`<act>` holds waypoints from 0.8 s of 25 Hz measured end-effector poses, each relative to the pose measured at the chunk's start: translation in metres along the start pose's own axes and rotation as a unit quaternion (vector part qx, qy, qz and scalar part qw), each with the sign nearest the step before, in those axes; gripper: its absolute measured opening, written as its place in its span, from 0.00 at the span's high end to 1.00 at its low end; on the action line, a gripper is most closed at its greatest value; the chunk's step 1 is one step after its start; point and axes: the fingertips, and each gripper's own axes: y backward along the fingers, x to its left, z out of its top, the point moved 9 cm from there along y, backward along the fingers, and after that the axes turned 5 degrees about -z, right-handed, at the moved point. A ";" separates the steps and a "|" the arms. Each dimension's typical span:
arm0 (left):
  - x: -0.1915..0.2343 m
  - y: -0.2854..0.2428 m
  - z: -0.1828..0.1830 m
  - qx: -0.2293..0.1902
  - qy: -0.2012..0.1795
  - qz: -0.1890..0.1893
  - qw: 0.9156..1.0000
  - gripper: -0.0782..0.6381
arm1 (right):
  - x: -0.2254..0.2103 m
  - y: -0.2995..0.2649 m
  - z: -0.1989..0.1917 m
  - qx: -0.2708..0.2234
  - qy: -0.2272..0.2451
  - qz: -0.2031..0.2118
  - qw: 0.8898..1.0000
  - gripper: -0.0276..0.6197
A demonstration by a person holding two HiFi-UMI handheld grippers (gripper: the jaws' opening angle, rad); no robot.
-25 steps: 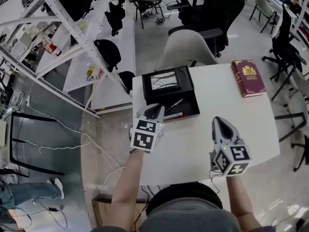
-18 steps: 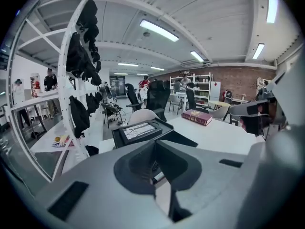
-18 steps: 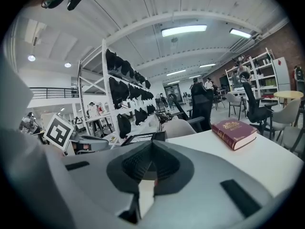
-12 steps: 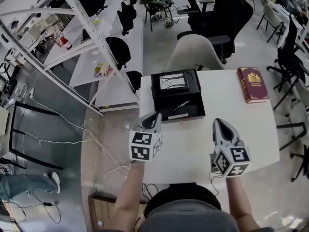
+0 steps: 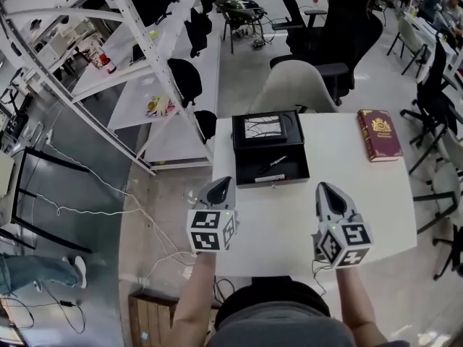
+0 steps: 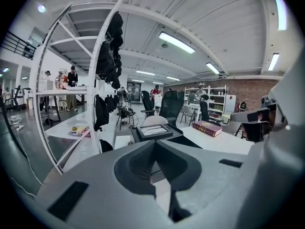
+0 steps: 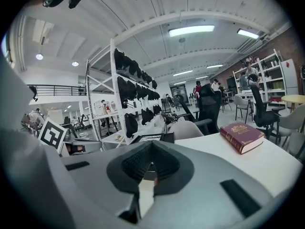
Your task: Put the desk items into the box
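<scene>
A black box (image 5: 269, 149) lies open on the white table (image 5: 347, 186), with a white patterned pad (image 5: 262, 127) in its far half and a pen (image 5: 271, 165) in its near half. A dark red book (image 5: 379, 134) rests at the table's far right. My left gripper (image 5: 221, 185) hovers at the table's near left edge, short of the box, shut and empty. My right gripper (image 5: 324, 189) hangs over the near middle of the table, shut with nothing in it. The left gripper view shows the box (image 6: 155, 131) and the book (image 6: 207, 128) beyond the closed jaws.
A pale chair (image 5: 293, 85) and black office chairs (image 5: 329, 27) stand behind the table. A white rack (image 5: 108, 56) with black items runs along the left. Cables (image 5: 101, 208) trail on the floor to the left. More chairs (image 5: 441, 92) stand to the right.
My left gripper has drawn back from the box's near edge towards the person. The right gripper has barely moved. The head view has shifted a little.
</scene>
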 end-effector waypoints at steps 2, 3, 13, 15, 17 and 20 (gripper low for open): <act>0.001 0.003 0.000 -0.005 0.005 0.004 1.000 0.88 | 0.002 0.000 0.000 0.000 0.003 0.003 1.000 0.95; 0.002 0.004 0.000 -0.008 0.007 0.005 1.000 0.88 | 0.002 0.000 0.000 0.000 0.004 0.004 1.000 0.95; 0.002 0.014 -0.005 -0.011 0.016 0.011 1.000 0.88 | 0.004 0.002 0.001 -0.001 0.010 0.006 1.000 0.95; 0.003 0.015 -0.006 -0.012 0.016 0.011 1.000 0.88 | 0.005 0.002 0.000 -0.001 0.011 0.007 1.000 0.95; 0.003 0.016 -0.006 -0.012 0.017 0.012 1.000 0.88 | 0.006 0.002 0.000 0.000 0.012 0.008 1.000 0.95; 0.005 0.017 -0.006 -0.011 0.018 0.014 1.000 0.88 | 0.008 0.002 0.001 0.000 0.013 0.009 1.000 0.95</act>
